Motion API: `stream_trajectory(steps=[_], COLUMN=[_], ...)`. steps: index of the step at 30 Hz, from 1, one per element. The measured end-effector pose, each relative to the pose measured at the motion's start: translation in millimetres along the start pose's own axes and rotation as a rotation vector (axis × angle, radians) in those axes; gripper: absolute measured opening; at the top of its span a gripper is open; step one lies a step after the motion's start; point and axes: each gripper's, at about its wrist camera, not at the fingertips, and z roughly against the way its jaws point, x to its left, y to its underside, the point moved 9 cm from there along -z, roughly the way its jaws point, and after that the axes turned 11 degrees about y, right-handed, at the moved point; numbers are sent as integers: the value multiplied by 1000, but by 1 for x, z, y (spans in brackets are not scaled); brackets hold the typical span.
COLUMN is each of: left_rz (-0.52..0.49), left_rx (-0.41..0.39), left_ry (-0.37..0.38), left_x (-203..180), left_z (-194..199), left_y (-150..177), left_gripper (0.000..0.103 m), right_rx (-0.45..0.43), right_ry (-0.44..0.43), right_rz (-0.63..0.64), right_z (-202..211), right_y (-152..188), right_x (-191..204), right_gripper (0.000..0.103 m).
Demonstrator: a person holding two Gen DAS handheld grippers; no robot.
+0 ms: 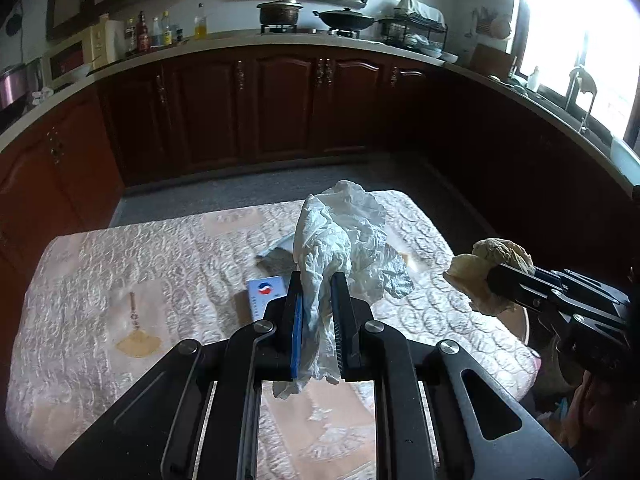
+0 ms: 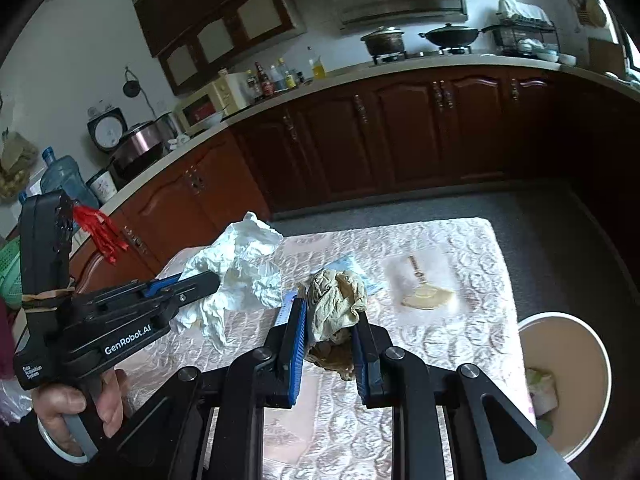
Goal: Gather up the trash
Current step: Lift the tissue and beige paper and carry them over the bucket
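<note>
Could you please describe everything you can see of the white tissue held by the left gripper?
The white tissue is a large, thin, heavily crumpled sheet, paper by its look. The left gripper has its jaws shut on a gathered, twisted part; the loose bulk fans out beyond the jaws and a short tail hangs behind them. It is lifted above the table, apparently touching only the jaws.

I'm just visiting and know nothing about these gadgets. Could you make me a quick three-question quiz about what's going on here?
1. True or false: the left claw grips a crumpled white tissue.
2. What does the right claw hold: (a) a spoon, (b) a brownish crumpled wad, (c) nothing?
3. Where is the bin, seen from the right wrist view?

Key
1. True.
2. (b).
3. Past the table's right edge; some trash already lies in it.
</note>
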Motion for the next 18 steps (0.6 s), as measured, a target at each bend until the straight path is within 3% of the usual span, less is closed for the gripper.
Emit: stream_trajectory(steps=[18], left_rz=[-78], left_rx=[19], left_ry=[93], left_x=[-81], left_z=[-31], left_y=[-15], left_gripper=[11], right_rx=[-38], right_ry=[125], right_rz=[-46], right_z=[28], right_y=[-6], right_x=[-63], right_gripper=[20])
